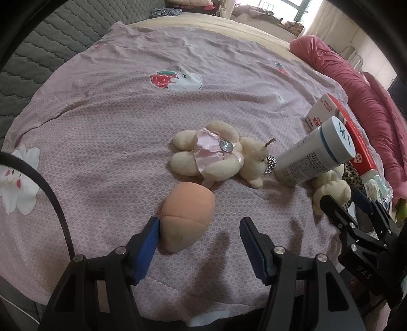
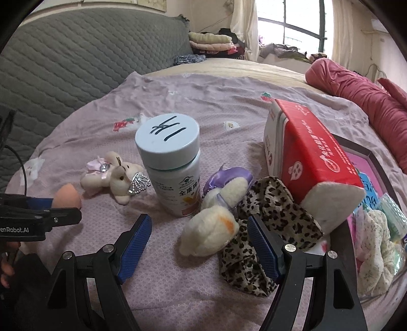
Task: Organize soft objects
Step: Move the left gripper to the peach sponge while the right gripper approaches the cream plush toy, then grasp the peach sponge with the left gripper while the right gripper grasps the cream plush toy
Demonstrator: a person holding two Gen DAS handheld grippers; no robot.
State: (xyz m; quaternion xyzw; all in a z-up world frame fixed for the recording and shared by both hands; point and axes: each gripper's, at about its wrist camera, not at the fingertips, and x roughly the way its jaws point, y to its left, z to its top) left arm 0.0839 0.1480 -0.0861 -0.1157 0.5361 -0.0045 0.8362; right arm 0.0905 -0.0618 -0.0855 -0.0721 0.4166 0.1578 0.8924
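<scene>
Writing: the bottle (image 2: 175,175) at centre of the right wrist view carried a handwritten black mark on its pale blue lid (image 2: 167,134) and Chinese print on the label, only partly readable. The red box (image 2: 313,157) at right bore white Chinese characters and a round emblem. The left gripper (image 2: 64,215), at the left edge of that view, showed "enRobot.AI", cut off at the start.

Surface: a pink quilt (image 1: 114,127) printed with a strawberry and bear patch (image 1: 175,79), wrinkled, covered the bed.

Room: a grey quilted headboard (image 2: 76,56) stood upper left, a window (image 2: 292,23) upper right, a red bolster (image 2: 361,101) along the right edge.

Left gripper (image 1: 199,234): jaws wide apart, holding nothing; the peach sponge (image 1: 187,216) lay between the fingers, against the left blue pad (image 1: 147,244).

Right gripper (image 2: 199,231): jaws wide apart, empty; the cream plush (image 2: 208,230) lay between its tips.

Soft things: a bear (image 1: 218,155) in a pink dress lay centre in the left view, just above the sponge; a leopard cloth (image 2: 267,226) sat under the box end, lower right.

Hard to tell: the tray (image 2: 368,155) at far right was half covered by floral fabric (image 2: 374,252) and packets; its contents were unclear.
</scene>
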